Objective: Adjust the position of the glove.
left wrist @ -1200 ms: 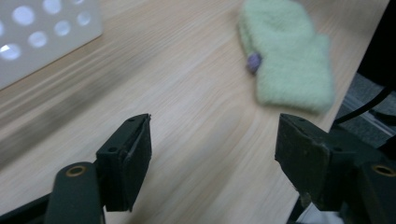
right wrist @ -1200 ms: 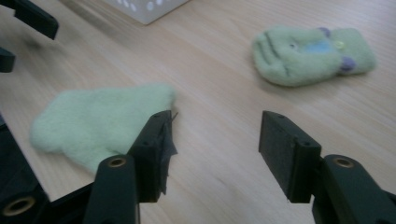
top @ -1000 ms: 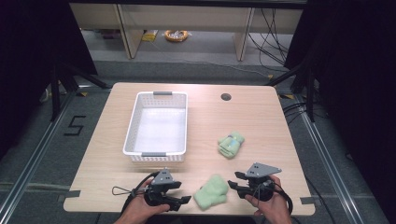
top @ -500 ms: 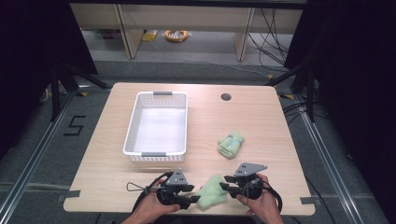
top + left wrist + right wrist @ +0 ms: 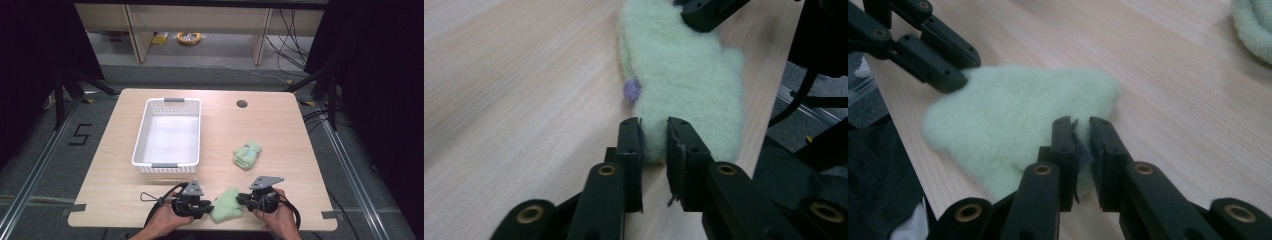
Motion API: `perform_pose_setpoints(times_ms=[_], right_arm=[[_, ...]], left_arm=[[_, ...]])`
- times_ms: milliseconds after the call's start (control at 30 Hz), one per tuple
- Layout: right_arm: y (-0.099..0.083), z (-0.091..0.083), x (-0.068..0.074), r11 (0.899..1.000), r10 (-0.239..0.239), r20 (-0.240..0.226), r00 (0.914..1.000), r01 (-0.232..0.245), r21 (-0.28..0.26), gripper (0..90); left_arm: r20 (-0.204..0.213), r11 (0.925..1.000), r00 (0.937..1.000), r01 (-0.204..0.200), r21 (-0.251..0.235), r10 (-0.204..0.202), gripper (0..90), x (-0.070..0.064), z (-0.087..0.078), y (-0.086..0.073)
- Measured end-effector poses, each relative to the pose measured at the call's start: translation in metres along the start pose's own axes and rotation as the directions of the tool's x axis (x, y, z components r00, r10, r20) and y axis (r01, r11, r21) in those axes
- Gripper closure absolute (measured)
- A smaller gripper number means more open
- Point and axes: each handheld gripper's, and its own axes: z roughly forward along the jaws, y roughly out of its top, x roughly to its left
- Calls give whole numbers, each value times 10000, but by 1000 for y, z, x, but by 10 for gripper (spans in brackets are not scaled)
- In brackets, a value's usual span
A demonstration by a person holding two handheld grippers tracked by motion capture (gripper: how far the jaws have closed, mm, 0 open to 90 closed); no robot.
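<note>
A: We are logging the pale green fleecy cloth point(image 5: 226, 205) lying flat on the worktop point(image 5: 220, 125), at the lower centre of the high view, close to the near edge.

B: Agreed. We are seeing the left gripper point(image 5: 204, 207) pinching the cloth's left end; in the left gripper view its jaws are nearly together with a fold of fleece point(image 5: 674, 75) between them. A small purple tuft point(image 5: 631, 90) is sitting on the cloth's edge just beyond the jaw tips.

A: We are noting the right gripper point(image 5: 242, 199) on the cloth's right end. In the right gripper view its jaws are narrowly parted and clamped on the fleece point(image 5: 1013, 115), with a thin edge of it caught between them.

B: We are also recording a white basket point(image 5: 141, 145) at the upper left of the worktop, and a second green bundle point(image 5: 247, 154) to its right, well apart from the held cloth.
</note>
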Motion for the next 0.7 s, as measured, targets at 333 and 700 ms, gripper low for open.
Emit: perform_pose_setpoints(times_ms=[333,700], right_arm=[[1,-13,6,9971,462,-145,9988,-470,-591,859],[-2,-14,-5,9862,1233,355,9917,-1185,-1155,859]], left_arm=[[-240,9990,9992,-313,-329,305,852,11,-3,10],[-18,9987,9998,189,-472,-190,824,21,1,22]])
